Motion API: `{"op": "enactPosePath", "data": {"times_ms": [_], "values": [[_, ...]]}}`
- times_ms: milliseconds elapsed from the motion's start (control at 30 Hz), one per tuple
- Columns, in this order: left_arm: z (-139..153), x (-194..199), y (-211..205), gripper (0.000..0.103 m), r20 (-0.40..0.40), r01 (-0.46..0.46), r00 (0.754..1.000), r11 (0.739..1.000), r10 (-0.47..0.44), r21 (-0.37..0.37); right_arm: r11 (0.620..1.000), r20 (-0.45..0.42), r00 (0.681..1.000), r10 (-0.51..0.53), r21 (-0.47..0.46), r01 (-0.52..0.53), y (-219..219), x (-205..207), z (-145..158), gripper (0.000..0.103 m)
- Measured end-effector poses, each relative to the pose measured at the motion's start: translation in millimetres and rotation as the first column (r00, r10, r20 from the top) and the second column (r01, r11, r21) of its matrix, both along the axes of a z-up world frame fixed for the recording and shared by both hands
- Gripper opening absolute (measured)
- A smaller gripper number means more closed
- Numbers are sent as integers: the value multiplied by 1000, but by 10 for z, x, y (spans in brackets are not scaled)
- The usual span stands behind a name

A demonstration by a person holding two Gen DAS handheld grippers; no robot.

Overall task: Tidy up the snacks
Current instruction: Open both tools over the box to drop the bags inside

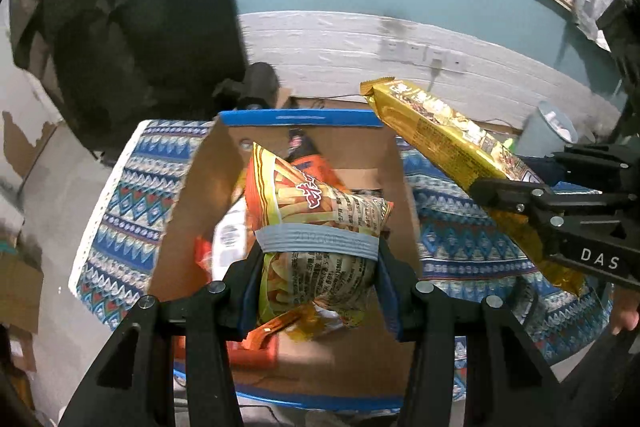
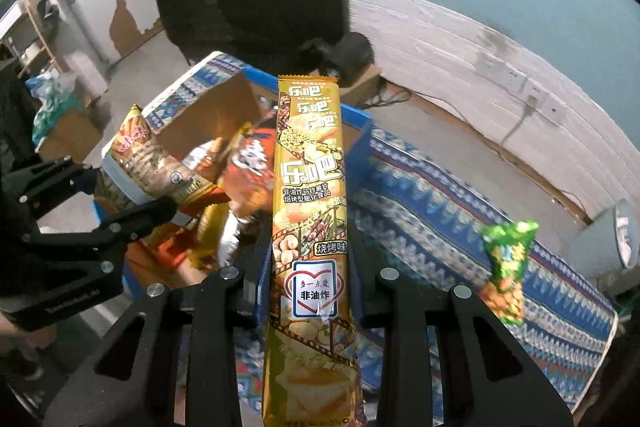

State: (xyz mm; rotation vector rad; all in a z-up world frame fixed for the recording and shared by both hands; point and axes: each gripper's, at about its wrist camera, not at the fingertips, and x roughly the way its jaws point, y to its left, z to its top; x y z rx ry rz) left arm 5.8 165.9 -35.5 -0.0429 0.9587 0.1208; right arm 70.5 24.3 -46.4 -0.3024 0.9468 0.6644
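Open cardboard box (image 1: 188,195) on a blue patterned cloth (image 1: 120,203), blue-edged far flap upright, already holding an orange packet (image 1: 316,163) and a white-labelled one (image 1: 230,239) along the left wall. Loose green bag (image 2: 506,267) alone on the cloth, well to the right of the box. Pale bin (image 1: 552,131) beyond the cloth's right end; white-panelled wall with sockets (image 1: 424,53) behind; dark hanging fabric (image 1: 132,19) at the left, a black device (image 1: 258,83) just past the box's far flap. Peeling wall and a wooden shelf (image 2: 28,23) seen from the right wrist camera.

Left gripper (image 1: 318,271) over the box, fingers pointing forward and down into it, clamped on a chip bag (image 1: 320,227) printed with fries; bag squeezed at its waist between the blue pads, upper end lying over the packets inside, lower end crumpled toward the camera.

Right gripper (image 2: 310,291) to the right of the box, raised above the cloth, closed on a long gold pack (image 2: 310,187) near its lower third. Pack sticking out straight along the fingers, far end reaching over the box's right rim. From the left wrist camera, same gold pack slanting up and left from the right gripper, its tip above the box's far right corner
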Motion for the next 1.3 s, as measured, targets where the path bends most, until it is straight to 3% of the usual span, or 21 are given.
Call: {"op": "enactPosePath", "data": {"times_ms": [300,733,800,867,1033,1300], "values": [[-122,-76,395,50,-24,-72,997,997,72,24,998,-46,997,56,1,-56,561,43,-156,29],[-238,-69,644,51,-64,-140,988,990,141,30,996,-93,991,93,2,-94,974,72,-344,31],[-255,-59,654,52,-74,-145,986,989,147,33,995,-110,988,104,17,-103,1014,80,-382,37],[-269,-52,664,61,-84,-153,984,987,156,41,994,-127,986,111,31,-108,1027,86,-398,38],[-269,-57,671,68,-91,-172,980,984,176,51,995,-120,988,92,55,-86,917,91,-329,60],[-81,-116,536,77,-29,-157,987,987,158,39,998,-95,995,37,48,-33,556,88,-185,64]]}}
